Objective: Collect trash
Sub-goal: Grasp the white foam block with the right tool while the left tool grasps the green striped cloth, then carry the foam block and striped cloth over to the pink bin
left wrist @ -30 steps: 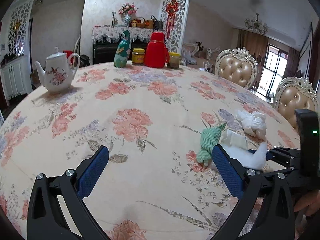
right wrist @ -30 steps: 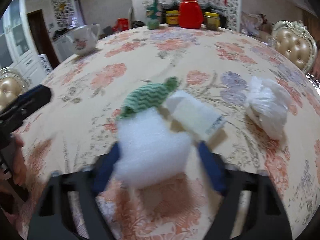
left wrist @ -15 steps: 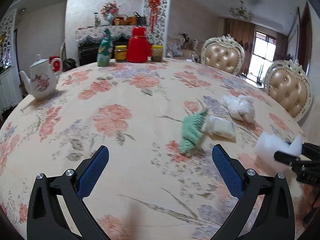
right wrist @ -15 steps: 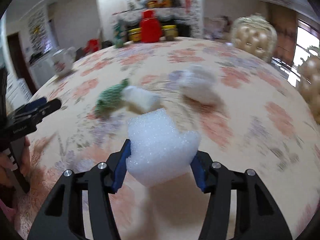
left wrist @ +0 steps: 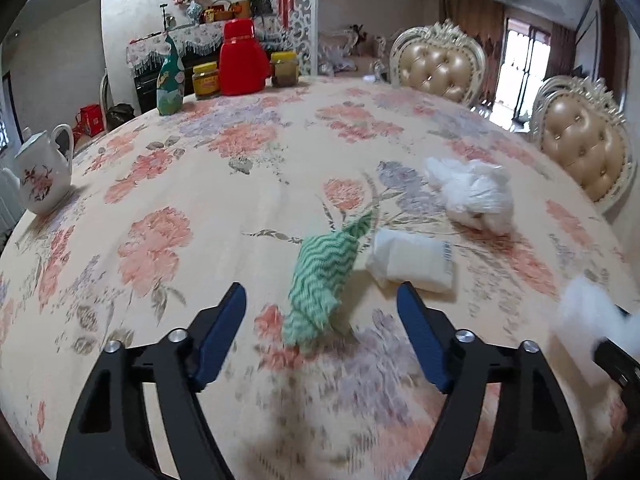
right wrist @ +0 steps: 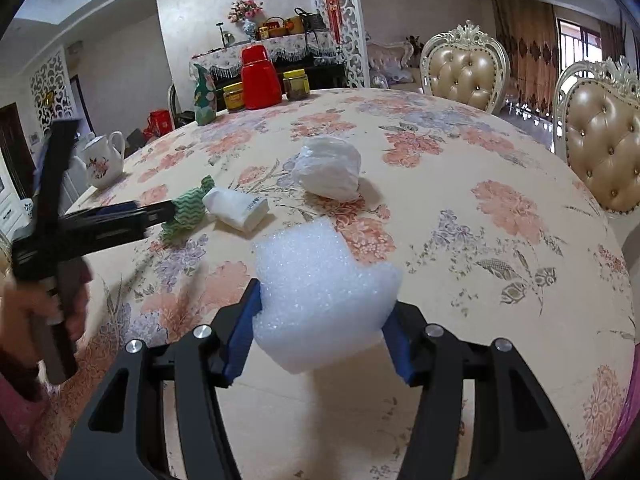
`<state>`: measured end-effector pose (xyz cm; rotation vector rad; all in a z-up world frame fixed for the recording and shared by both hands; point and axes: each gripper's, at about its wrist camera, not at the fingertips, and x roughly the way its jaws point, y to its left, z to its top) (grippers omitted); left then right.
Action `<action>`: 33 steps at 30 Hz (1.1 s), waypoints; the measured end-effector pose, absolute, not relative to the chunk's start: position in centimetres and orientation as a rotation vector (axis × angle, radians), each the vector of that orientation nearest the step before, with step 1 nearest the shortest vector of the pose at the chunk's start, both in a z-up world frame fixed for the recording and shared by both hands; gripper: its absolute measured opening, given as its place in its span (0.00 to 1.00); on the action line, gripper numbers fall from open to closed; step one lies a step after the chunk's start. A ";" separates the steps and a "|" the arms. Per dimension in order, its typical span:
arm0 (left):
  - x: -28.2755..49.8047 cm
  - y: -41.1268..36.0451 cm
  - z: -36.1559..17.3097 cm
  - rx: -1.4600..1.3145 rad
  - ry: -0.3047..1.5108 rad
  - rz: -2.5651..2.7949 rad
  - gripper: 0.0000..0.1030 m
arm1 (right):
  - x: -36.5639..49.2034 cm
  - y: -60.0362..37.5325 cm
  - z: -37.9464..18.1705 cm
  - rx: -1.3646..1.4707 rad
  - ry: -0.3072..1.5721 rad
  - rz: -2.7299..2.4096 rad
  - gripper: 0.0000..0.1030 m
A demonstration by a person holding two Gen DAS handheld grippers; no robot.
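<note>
A crumpled green zigzag cloth lies on the floral tablecloth, its near end between the blue pads of my left gripper. The jaws are closing and stand apart from the cloth on both sides. Right of the cloth lies a white tissue packet, and further off a crumpled white plastic bag. My right gripper is shut on a white foam block, held above the table. In the right wrist view the cloth, the packet and the bag lie ahead, with the left gripper's fingers reaching in from the left.
A white floral teapot stands at the table's left edge. At the far edge stand a red thermos, two jars and a green bottle. Two padded chairs stand at the far right. A hand holds the left gripper.
My left gripper moved right and forward until the green cloth came between its jaws, which narrowed. My right gripper carried the foam block off to the right, away from the cloth and packet.
</note>
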<state>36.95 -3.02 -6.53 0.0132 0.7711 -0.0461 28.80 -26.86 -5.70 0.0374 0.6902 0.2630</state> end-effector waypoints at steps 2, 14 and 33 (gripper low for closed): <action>38.1 -3.1 -7.2 0.019 0.796 -0.033 0.61 | 29.0 -26.7 -5.8 0.036 0.697 0.260 0.54; 39.6 -2.0 -8.4 -0.049 0.848 -0.025 0.23 | 29.6 -26.6 -6.3 0.055 0.735 0.223 0.54; 26.4 -2.6 -5.2 -0.040 0.678 -0.045 0.22 | 28.5 -26.2 -5.9 0.012 0.705 0.168 0.54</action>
